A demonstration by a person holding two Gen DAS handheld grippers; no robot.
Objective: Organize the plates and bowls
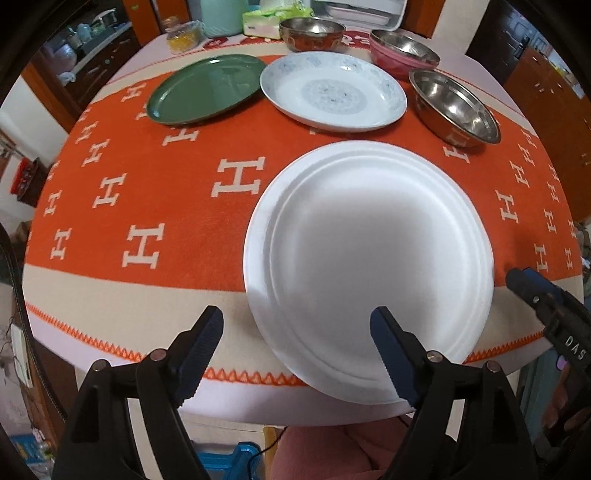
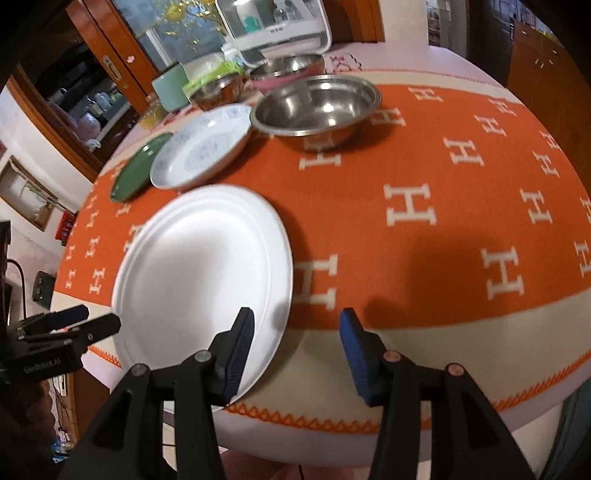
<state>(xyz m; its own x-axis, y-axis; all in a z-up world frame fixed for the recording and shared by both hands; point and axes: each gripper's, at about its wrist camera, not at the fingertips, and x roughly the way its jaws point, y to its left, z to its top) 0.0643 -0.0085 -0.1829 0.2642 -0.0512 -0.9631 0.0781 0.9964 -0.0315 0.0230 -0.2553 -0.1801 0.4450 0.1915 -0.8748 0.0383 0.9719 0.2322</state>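
- Left gripper (image 1: 297, 332), nearest the left wrist camera at 6 o'clock: jaws wide apart, gripping nothing; its right finger overlaps the white plate's near rim.
- White plate (image 1: 369, 266) lies flat at the tablecloth's (image 1: 184, 221) near edge, overhanging it slightly.
- Green plate (image 1: 205, 88) at 11 o'clock, patterned dish (image 1: 332, 96) at 12, just beside each other.
- Steel bowl (image 1: 454, 107) at 1 o'clock; two more bowls (image 1: 312, 33) sit behind.
- Right gripper (image 2: 297, 330): jaws apart, empty; its left finger overlaps the plate's right rim, the other over cloth.
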